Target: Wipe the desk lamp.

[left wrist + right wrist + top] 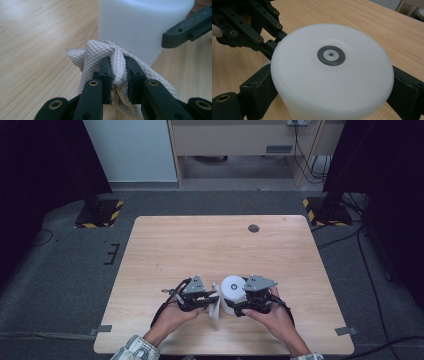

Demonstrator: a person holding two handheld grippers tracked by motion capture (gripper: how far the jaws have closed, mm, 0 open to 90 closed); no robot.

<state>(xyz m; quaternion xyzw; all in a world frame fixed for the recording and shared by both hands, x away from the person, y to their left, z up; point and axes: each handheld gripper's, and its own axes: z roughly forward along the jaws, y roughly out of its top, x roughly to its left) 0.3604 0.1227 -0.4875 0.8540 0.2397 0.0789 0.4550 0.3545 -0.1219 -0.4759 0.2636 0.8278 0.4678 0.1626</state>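
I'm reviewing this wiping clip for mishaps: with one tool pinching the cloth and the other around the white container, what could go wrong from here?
1. The left tool pinches only a bunched fold of the quilted cloth; the fold could slip out when rubbed against the container.
2. The right tool spans the wide, smooth white container at its sides, so a sideways push from the cloth might twist or tip it.
3. Both tools work close together, so their jaws could knock.
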